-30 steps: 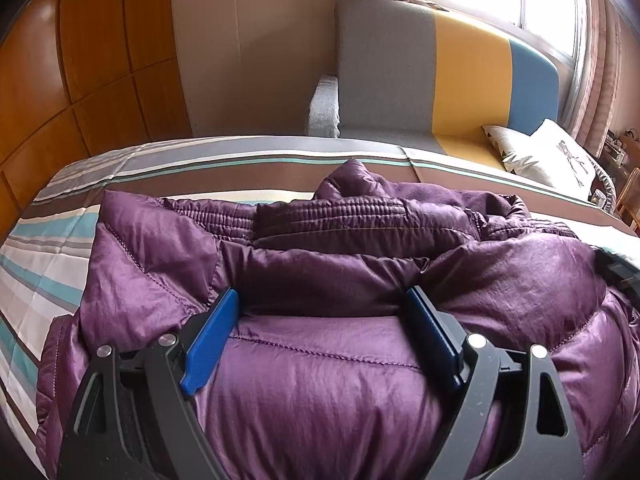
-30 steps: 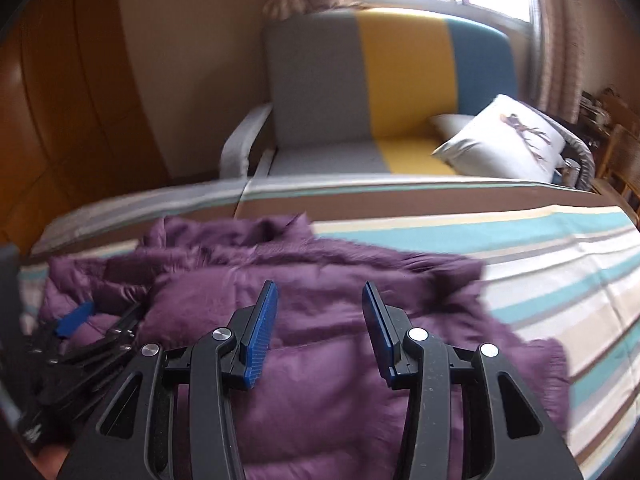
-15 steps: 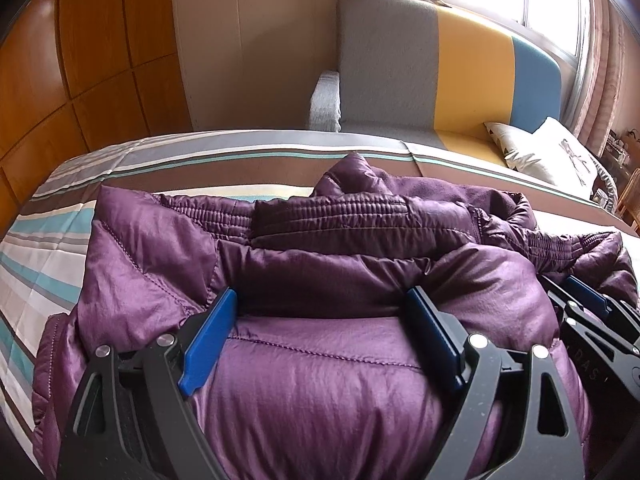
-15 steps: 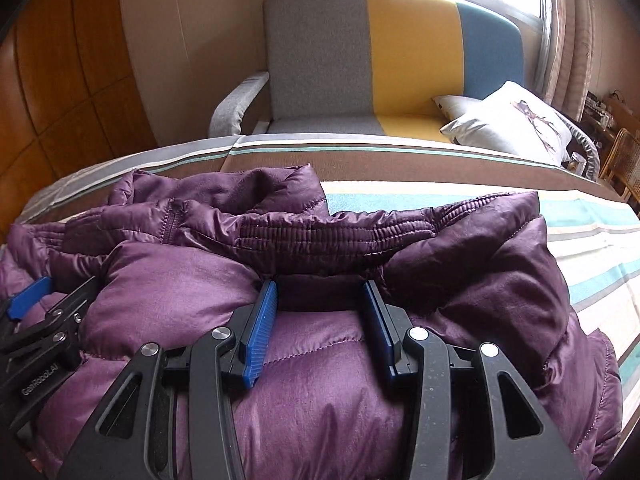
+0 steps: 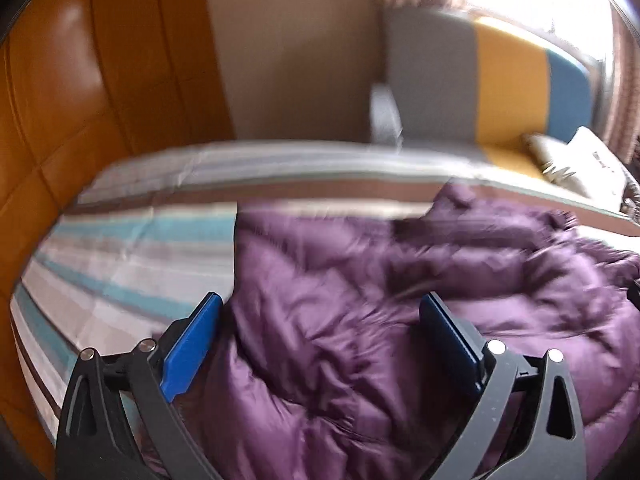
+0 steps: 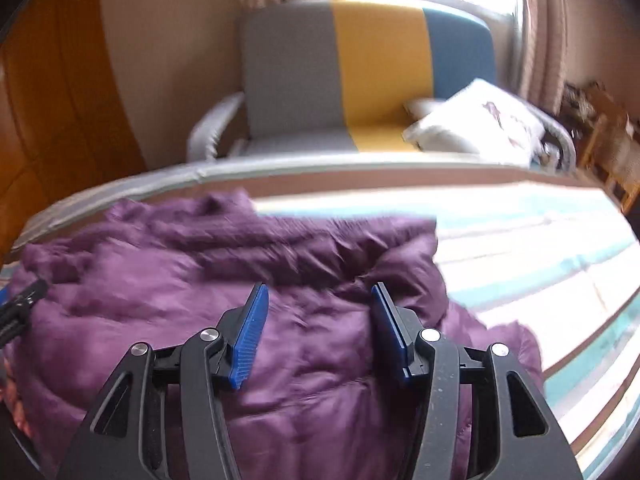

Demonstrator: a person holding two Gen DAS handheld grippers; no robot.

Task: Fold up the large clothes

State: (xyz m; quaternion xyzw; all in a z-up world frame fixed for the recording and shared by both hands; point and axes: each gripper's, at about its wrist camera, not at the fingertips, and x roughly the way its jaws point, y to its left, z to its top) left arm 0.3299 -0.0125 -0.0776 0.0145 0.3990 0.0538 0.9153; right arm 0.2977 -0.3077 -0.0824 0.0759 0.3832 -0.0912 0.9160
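Observation:
A purple puffer jacket [image 5: 400, 300] lies bunched on the striped bed [image 5: 132, 248]; it also shows in the right wrist view [image 6: 200, 280]. My left gripper [image 5: 320, 332] is open and empty, just above the jacket's left part, its left finger over the sheet. My right gripper [image 6: 318, 332] is open and empty, above the jacket's right part. The tip of the left gripper shows at the left edge of the right wrist view [image 6: 20, 304]. Both views are blurred by motion.
A grey, yellow and blue sofa [image 6: 380, 60] with a white pillow [image 6: 480, 124] stands beyond the bed's far edge. Wooden wall panels [image 5: 80, 80] rise on the left. The striped bed also shows to the right of the jacket [image 6: 540, 260].
Both grippers have pulled back off the jacket and swung apart, the left one leftward and the right one rightward. The jacket has stayed on the bed.

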